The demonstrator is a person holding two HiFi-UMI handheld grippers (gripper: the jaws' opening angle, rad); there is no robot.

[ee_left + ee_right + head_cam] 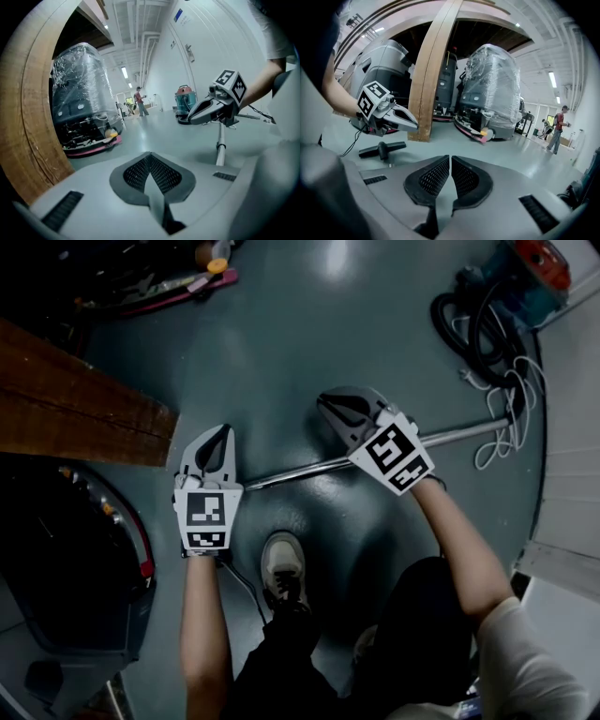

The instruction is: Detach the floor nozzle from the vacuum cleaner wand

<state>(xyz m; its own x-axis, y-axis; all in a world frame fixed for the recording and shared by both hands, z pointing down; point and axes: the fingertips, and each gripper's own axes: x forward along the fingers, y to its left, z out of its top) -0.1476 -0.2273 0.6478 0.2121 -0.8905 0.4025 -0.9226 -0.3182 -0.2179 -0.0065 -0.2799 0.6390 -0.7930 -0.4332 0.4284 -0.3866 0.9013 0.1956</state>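
Now blk T-shaped nozzle (382, 149) lies on floor (454, 145); chrome wand (300, 472) nearby.

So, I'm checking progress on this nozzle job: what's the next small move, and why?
Probably open the right gripper and lower its jaws onto the wand: both it and the left gripper are shut on nothing, above the wand, and the floor nozzle lies untouched.

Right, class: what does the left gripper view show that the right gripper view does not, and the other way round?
Only the left gripper view: the right gripper, jaws shut, and the metal wand below it. Only the right gripper view: the left gripper and the black floor nozzle lying on the floor. Both: the plastic-wrapped machine, the wooden beam and a distant person in red.
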